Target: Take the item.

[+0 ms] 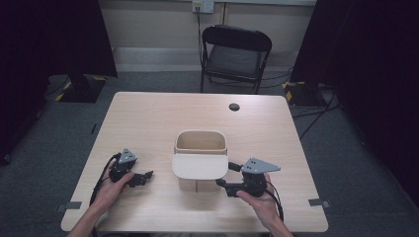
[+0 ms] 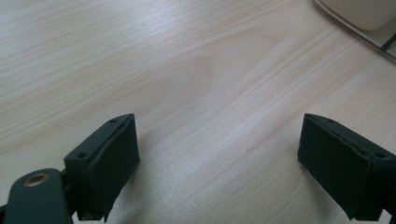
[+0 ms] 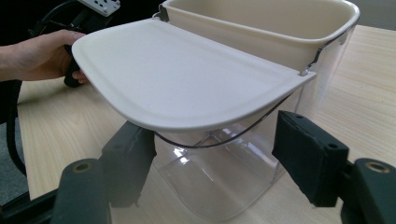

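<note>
At mid-surface [image 1: 148, 123] stands my lidded bin [image 1: 200, 160]; right tool [image 1: 229, 178] gapes empty beside its clear base, probably to steady it, left tool [image 1: 148, 176] wide, idle.

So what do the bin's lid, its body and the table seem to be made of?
Lid: matte cream plastic, probably, smooth and moulded. Body: clear glossy plastic, see-through with highlights. Table: pale wood or wood-look laminate, grain visible; cannot tell which.
</note>
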### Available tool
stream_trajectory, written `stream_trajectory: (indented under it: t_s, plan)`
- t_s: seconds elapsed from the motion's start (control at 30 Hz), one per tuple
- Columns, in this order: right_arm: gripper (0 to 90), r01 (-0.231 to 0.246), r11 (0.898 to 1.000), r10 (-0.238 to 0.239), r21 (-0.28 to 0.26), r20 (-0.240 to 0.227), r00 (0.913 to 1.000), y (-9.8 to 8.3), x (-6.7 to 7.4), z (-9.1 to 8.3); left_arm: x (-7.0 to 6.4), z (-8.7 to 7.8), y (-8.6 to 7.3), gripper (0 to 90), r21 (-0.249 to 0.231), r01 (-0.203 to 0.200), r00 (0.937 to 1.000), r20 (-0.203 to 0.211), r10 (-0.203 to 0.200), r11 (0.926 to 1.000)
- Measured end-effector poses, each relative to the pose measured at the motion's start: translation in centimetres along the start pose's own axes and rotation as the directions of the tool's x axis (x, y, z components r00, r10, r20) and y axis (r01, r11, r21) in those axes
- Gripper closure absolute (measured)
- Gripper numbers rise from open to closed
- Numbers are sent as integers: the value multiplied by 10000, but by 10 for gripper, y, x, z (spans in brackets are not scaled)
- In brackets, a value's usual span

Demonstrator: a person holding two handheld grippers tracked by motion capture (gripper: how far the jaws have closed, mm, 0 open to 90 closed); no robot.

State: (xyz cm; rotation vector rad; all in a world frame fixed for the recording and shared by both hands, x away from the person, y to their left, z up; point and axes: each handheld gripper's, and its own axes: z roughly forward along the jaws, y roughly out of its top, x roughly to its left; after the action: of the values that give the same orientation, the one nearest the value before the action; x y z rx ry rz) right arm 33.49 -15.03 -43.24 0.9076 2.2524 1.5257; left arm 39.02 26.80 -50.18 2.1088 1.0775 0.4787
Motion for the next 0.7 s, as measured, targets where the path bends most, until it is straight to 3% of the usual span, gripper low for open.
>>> stream_trajectory:
  t_s: [0.7]
  plan:
    - [305,79,9997,-80,-230,-38,10000,6,0,-2,0,0,0,118,1,-2,10000,-2,2,10000]
